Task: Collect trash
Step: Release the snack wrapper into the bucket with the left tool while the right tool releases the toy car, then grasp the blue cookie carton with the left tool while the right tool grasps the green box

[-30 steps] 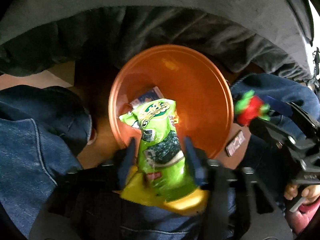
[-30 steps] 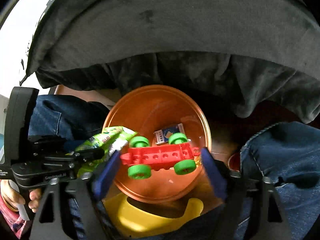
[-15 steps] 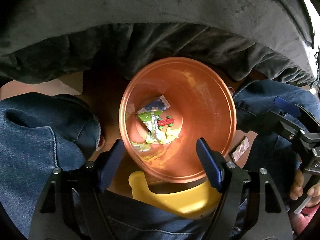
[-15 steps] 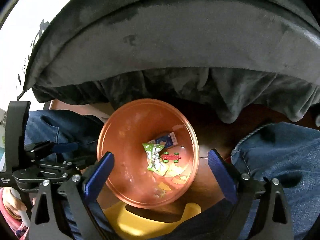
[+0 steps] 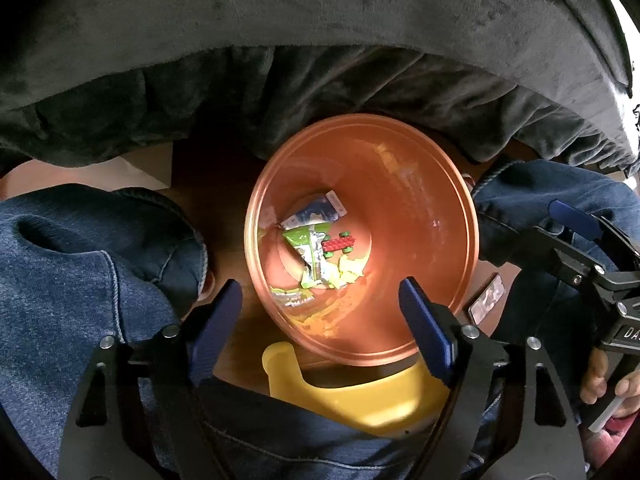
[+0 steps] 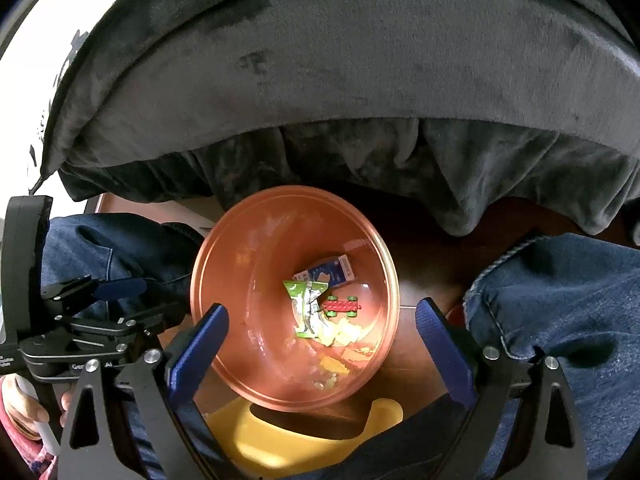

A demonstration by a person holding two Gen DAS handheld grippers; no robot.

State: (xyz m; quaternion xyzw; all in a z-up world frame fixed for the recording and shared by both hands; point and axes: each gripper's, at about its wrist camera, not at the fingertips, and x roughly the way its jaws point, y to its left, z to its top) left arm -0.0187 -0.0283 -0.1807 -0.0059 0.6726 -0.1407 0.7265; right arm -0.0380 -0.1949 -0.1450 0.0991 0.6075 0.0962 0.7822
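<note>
Both tongs [image 5: 320, 312] [image 6: 320, 328] spread, empty, bin [image 5: 424, 184] litter partly shadowed, yellow scraps indistinct.

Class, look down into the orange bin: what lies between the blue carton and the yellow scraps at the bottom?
In both wrist views, the green snack wrapper and the red toy car lie between the blue carton and the yellow scraps inside the orange bin.
</note>
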